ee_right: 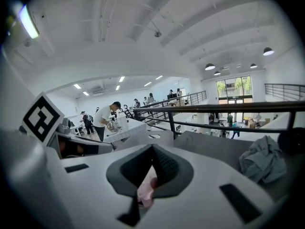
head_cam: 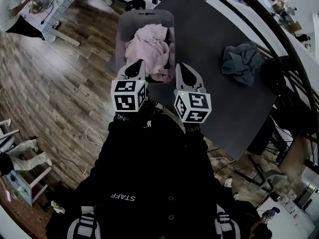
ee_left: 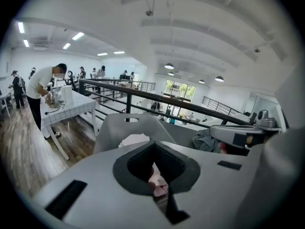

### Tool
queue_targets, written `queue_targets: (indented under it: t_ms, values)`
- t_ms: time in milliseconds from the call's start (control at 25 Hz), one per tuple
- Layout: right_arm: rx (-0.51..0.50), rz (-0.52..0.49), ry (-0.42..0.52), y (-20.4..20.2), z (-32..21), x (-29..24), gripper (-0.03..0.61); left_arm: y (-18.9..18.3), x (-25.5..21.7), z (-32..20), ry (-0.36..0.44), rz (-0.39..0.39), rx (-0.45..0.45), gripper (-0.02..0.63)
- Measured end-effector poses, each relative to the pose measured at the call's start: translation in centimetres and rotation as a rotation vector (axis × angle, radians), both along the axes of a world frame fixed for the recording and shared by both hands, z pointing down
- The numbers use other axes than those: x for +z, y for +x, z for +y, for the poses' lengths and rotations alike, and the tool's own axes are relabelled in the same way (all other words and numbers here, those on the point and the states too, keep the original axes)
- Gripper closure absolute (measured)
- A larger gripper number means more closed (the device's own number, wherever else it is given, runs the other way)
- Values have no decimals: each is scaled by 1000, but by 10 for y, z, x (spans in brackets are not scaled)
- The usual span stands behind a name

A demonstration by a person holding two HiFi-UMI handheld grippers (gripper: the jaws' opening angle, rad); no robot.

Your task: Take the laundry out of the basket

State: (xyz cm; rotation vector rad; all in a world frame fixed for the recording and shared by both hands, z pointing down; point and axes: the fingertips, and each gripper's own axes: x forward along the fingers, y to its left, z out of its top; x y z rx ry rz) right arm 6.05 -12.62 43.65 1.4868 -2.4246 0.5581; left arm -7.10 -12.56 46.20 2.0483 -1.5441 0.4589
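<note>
A grey laundry basket (head_cam: 121, 34) stands at the table's left end with a pink garment (head_cam: 149, 46) heaped in it. Both grippers hover over its near rim, side by side. My left gripper (head_cam: 135, 66) points at the pink heap with its jaws together and nothing in them. My right gripper (head_cam: 182, 68) sits beside the basket's right wall, jaws also together and empty. In the left gripper view the basket (ee_left: 119, 128) and pale laundry (ee_left: 134, 140) lie just beyond the gripper (ee_left: 153, 144). The right gripper view shows the basket wall (ee_right: 209, 144) beyond its gripper (ee_right: 152, 148).
A crumpled grey-blue cloth (head_cam: 243, 61) lies on the dark table (head_cam: 214, 98) to the basket's right. A black railing (head_cam: 279, 39) runs behind the table. A person works at a white table (ee_left: 71, 106) on the wooden floor to the left.
</note>
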Motion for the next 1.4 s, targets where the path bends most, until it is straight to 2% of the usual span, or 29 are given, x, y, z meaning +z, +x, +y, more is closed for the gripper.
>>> queue_targets:
  t_ms: [360, 800, 960, 1120, 1280, 1400]
  values:
    - [10, 28, -76, -7, -34, 31, 565, -6, 48, -42, -138, 28, 9, 614]
    - [37, 24, -117, 1, -85, 57, 565, -14, 107, -87, -259, 28, 0, 601]
    - [36, 28, -137, 5, -101, 67, 565, -12, 134, -102, -326, 56, 11, 470]
    - [45, 32, -155, 9, -111, 75, 565, -13, 158, -112, -369, 50, 10, 309]
    - [53, 38, -172, 14, -118, 84, 565, -14, 178, -116, -411, 34, 13, 228]
    - [56, 49, -193, 15, -122, 94, 565, -21, 192, -117, -433, -4, -18, 184]
